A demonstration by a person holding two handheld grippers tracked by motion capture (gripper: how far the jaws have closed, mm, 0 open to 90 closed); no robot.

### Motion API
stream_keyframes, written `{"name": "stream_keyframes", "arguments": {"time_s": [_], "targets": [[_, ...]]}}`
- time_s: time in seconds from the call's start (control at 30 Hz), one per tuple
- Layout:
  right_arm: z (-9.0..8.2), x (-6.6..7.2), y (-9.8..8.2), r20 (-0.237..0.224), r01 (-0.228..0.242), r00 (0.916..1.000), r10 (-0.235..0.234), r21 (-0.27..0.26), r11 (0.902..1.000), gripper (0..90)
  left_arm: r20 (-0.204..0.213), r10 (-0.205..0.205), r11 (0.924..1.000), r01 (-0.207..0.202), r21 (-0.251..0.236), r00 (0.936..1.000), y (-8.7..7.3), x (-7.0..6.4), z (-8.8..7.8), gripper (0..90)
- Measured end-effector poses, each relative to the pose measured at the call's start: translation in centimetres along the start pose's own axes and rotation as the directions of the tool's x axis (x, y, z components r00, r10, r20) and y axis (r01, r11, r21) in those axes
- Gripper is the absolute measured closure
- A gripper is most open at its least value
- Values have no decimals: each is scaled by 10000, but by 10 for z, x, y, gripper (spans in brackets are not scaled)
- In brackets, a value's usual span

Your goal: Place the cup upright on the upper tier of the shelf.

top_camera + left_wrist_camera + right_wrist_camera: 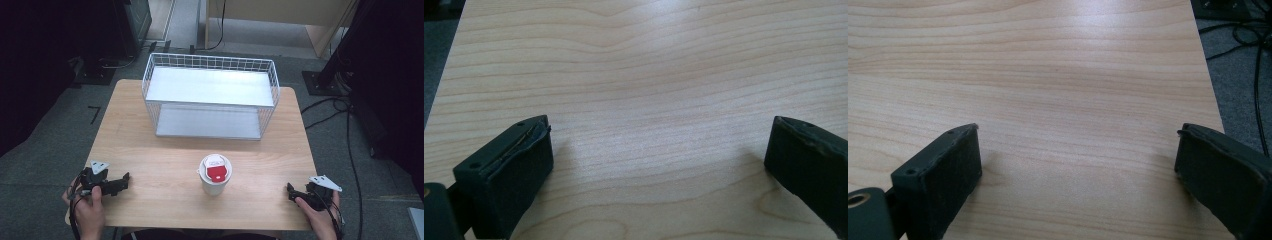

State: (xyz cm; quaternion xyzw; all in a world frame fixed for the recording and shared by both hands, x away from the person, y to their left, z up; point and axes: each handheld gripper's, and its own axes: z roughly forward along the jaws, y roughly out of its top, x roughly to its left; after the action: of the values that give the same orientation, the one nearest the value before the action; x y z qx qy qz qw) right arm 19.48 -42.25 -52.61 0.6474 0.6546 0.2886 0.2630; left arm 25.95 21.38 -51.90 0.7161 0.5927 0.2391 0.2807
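A white cup (215, 175) with a red and white lid stands upright near the front middle of the wooden table (165, 150). My left gripper (122, 182) rests at the front left corner, held by a hand, well to the left of the cup. Its jaws stand wide apart over bare wood in the left gripper view (659, 145). My right gripper (292, 192) rests at the front right corner, to the right of the cup. It is open too, with nothing between its fingers in the right gripper view (1078, 150).
A white wire basket (210, 95) with two flat shelves stands at the back middle of the table. Cables (345, 115) lie on the grey floor to the right. Dark stands and equipment flank the table's far side.
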Motion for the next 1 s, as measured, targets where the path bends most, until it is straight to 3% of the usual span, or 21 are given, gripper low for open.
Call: {"name": "stream_keyframes", "arguments": {"time_s": [0.17, 0.4, 0.53, 0.67, 1.0], "targets": [[-1, 1, 0, 88, -52, 9999, 52, -14, 10000, 58, 0, -1, 10000, 1, 1, 10000, 0, 0, 0, 0], [-5, 16, 1, -406, 61, 9991, -73, -295, 9995, 69, -1, 1, 10000, -1, 0, 10000, 0, 0, 0, 0], [-7, 33, 7, -895, 78, 9959, -127, -540, 9985, 69, -1, 0, 10000, 0, 1, 10000, 0, 0, 0, 0], [-7, 49, 8, -1128, 395, 9925, -461, -606, 9974, 69, -1, -2, 10000, 2, 0, 10000, 0, 0, 0, 0], [-5, 80, 11, -1685, 674, 9825, -791, -741, 9950, 70, 0, 1, 10000, -1, 0, 10000, 0, 0, 0, 0]]}}
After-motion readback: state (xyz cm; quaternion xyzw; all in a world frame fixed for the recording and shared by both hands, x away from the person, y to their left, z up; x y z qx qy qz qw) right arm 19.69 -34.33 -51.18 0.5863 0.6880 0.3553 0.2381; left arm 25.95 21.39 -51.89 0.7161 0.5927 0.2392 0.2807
